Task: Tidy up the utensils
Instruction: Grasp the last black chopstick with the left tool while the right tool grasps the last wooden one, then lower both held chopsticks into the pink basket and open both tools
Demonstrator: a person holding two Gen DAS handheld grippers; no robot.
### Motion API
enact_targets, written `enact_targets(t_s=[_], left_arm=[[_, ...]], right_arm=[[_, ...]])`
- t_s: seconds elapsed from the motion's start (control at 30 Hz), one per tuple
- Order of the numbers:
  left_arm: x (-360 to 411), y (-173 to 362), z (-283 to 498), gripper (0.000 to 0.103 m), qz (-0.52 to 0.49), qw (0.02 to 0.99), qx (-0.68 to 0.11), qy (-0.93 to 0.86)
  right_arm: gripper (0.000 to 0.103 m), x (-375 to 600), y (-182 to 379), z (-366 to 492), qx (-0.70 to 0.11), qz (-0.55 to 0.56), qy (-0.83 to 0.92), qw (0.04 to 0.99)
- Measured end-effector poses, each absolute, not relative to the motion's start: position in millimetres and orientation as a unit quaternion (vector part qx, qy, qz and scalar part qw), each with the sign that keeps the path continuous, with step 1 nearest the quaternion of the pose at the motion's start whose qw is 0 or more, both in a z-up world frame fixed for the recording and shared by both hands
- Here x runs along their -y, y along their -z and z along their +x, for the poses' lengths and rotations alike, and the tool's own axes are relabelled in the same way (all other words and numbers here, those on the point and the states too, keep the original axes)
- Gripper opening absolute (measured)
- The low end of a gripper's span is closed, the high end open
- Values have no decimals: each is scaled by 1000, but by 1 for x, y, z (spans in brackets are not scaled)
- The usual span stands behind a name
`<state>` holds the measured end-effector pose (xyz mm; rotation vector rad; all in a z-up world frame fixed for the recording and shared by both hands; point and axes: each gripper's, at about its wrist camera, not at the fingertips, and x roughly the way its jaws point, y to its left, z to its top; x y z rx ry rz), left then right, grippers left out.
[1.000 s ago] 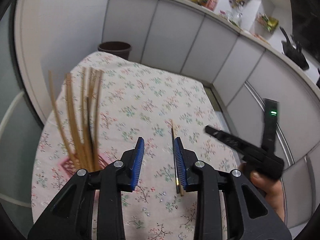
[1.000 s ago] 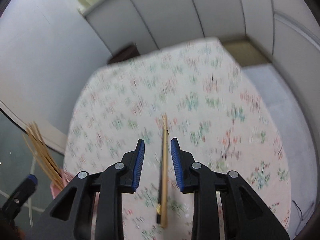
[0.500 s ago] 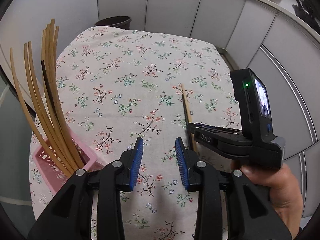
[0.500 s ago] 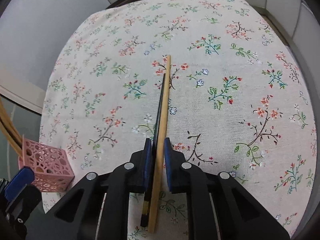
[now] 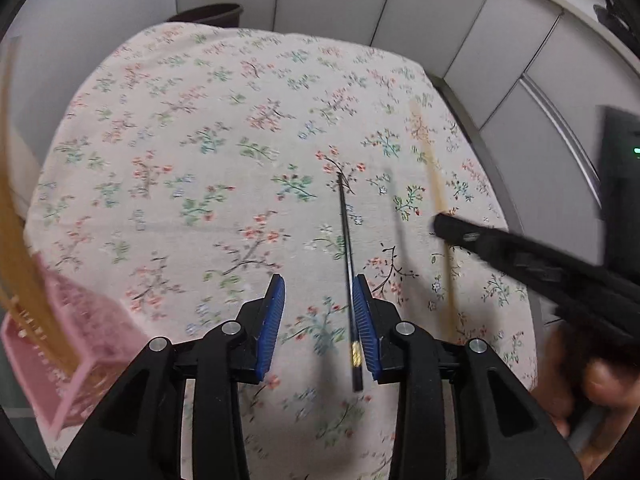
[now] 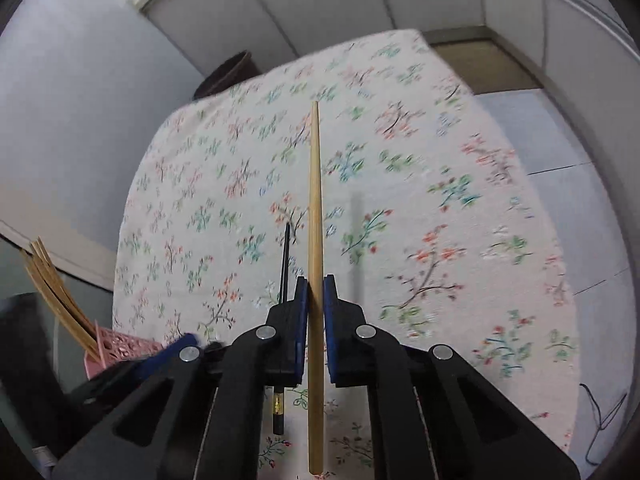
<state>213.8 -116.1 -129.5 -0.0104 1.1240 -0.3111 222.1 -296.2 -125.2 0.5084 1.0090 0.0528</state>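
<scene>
Left wrist view: your left gripper (image 5: 319, 322) is apart over the tablecloth (image 5: 192, 168), a black chopstick (image 5: 348, 264) lying just inside its right pad; the pink basket (image 5: 76, 344) sits lower left (blurred). Right wrist view: your right gripper (image 6: 315, 312) is clamped on a wooden chopstick (image 6: 315, 208), held off the cloth.

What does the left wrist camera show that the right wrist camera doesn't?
Only the left wrist view shows the open left hand-held gripper whole, straddling the black chopstick, and the hand holding the right one. Only the right wrist view shows the right hand-held gripper shut on the wooden chopstick, sharply. Both show the floral tablecloth, the pink basket of chopsticks and the dark bin.
</scene>
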Motion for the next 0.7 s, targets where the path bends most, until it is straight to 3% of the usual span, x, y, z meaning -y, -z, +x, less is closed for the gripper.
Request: enact_targets(t_s=[0.17, 0.3, 0.33, 0.37, 0.4, 0.7], left_arm=[[151, 171, 243, 34, 12, 809, -571, 140], [162, 184, 252, 34, 44, 820, -554, 137], [164, 185, 252, 23, 56, 823, -548, 139], [165, 185, 250, 7, 67, 825, -543, 142], [166, 185, 248, 5, 71, 826, -540, 145], [148, 140, 209, 4, 55, 846, -497, 187]], right_arm=[[8, 304, 109, 211, -462, 241, -16, 854], [8, 308, 101, 206, -454, 237, -17, 859], [8, 309, 100, 205, -451, 238, -15, 860], [8, 311, 99, 204, -448, 240, -14, 861], [8, 312, 100, 203, -447, 242, -14, 861], [8, 309, 94, 201, -427, 249, -20, 869]])
